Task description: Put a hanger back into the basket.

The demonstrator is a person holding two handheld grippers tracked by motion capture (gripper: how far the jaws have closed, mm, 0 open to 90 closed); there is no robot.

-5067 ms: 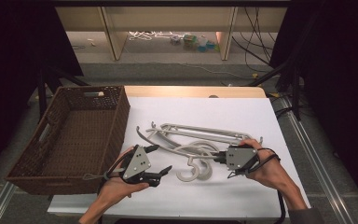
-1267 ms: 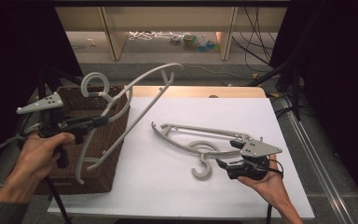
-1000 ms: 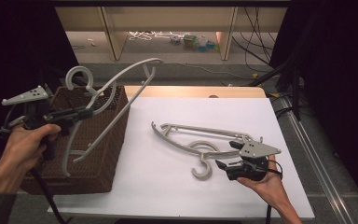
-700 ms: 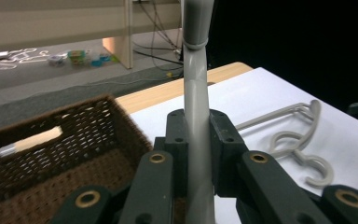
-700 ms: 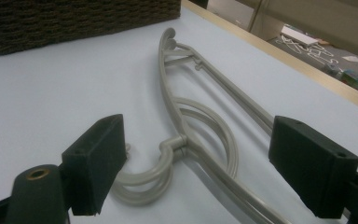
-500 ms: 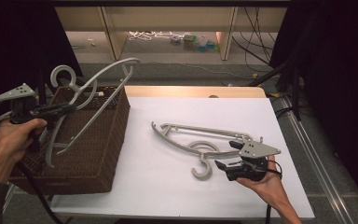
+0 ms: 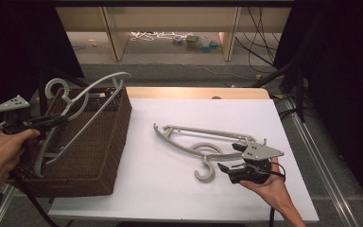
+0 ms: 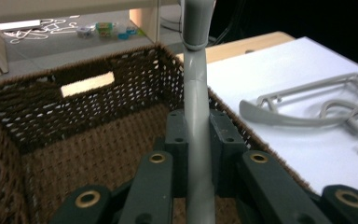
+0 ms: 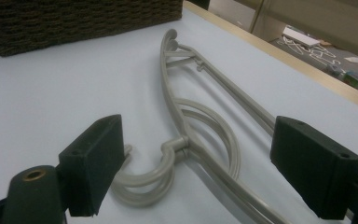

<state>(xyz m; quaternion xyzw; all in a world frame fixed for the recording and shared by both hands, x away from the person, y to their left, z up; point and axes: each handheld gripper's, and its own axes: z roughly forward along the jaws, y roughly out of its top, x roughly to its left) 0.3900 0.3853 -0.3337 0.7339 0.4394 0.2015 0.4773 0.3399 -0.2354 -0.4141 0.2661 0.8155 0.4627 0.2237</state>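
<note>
- Left hand-held gripper (image 7: 52, 120) clamped on a grey plastic hanger (image 7: 82, 101), held tilted over the brown wicker basket (image 7: 101, 142), likely for dropping in.
- Right hand-held gripper (image 7: 229, 158) resting on the white table (image 7: 170, 189), jaws apart, facing the hook of the lying hangers (image 7: 203, 146), probably next.
- Counted: one hanger lifted, seemingly two nested on the table; one basket.

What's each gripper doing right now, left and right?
Left gripper: shut on a grey hanger, held over the wicker basket.
Right gripper: open, holding nothing, facing the hangers on the table.
</note>
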